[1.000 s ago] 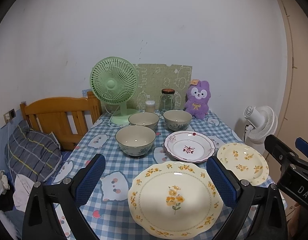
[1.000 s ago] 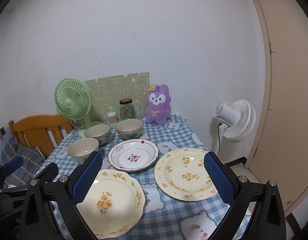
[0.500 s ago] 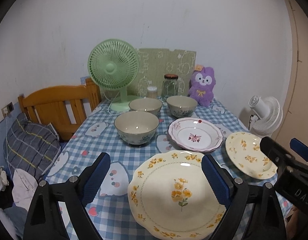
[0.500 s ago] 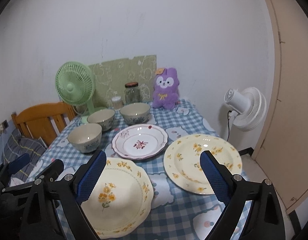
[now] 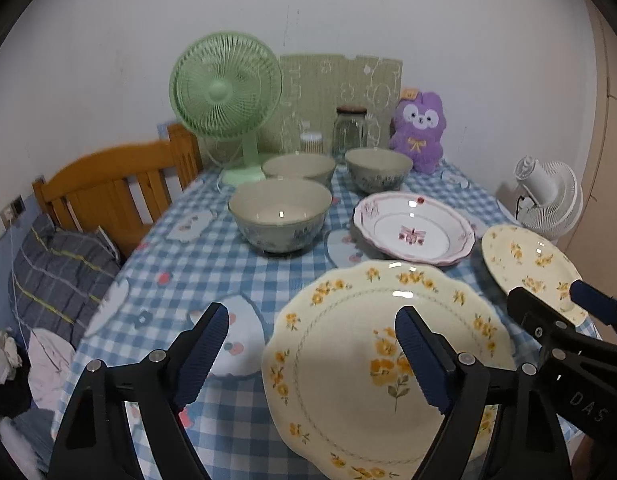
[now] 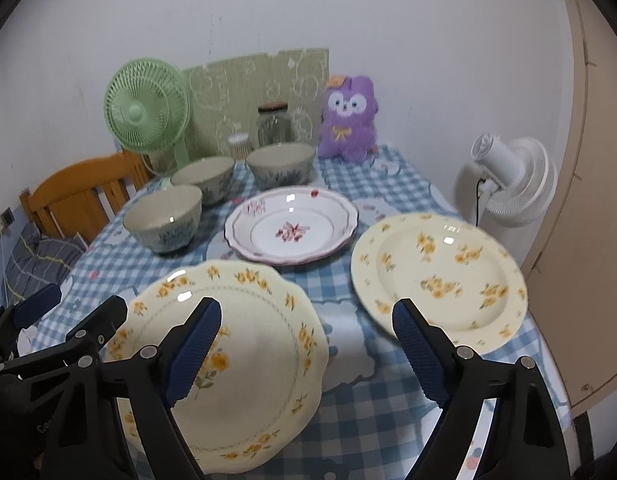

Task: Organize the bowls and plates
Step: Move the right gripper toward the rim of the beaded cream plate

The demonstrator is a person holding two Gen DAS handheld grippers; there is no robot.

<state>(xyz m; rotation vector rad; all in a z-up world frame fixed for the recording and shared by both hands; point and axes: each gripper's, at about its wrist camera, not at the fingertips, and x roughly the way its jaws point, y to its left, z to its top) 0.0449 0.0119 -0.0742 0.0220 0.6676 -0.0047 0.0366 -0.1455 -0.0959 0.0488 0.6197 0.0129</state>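
Observation:
A scalloped cream plate with yellow flowers (image 5: pixel 348 360) (image 6: pixel 244 360) lies nearest me. To its right lies a round cream flowered plate (image 5: pixel 528 264) (image 6: pixel 440 280). Behind them sits a white plate with a pink rim (image 5: pixel 414 232) (image 6: pixel 292 228). Three grey-green bowls (image 5: pixel 280 212) (image 5: pixel 298 168) (image 5: pixel 378 168) stand further back. My left gripper (image 5: pixel 312 320) (image 6: pixel 80 304) hovers over the scalloped plate's left edge, jaws closing, gripping nothing. My right gripper (image 6: pixel 306 312) (image 5: pixel 552 298) hangs over the gap between the two flowered plates, jaws closing, holding nothing.
The table wears a blue checked cloth (image 5: pixel 188 272). At the back stand a green fan (image 5: pixel 224 88), a glass jar (image 5: pixel 350 128), a small container (image 5: pixel 310 142) and a purple plush (image 5: pixel 418 132). A wooden frame (image 5: pixel 108 184) is left, a white fan (image 5: pixel 548 196) right.
Both grippers have sunk toward the table and tipped downward, so the plates look larger and nearer. The jaws of both have narrowed a little.

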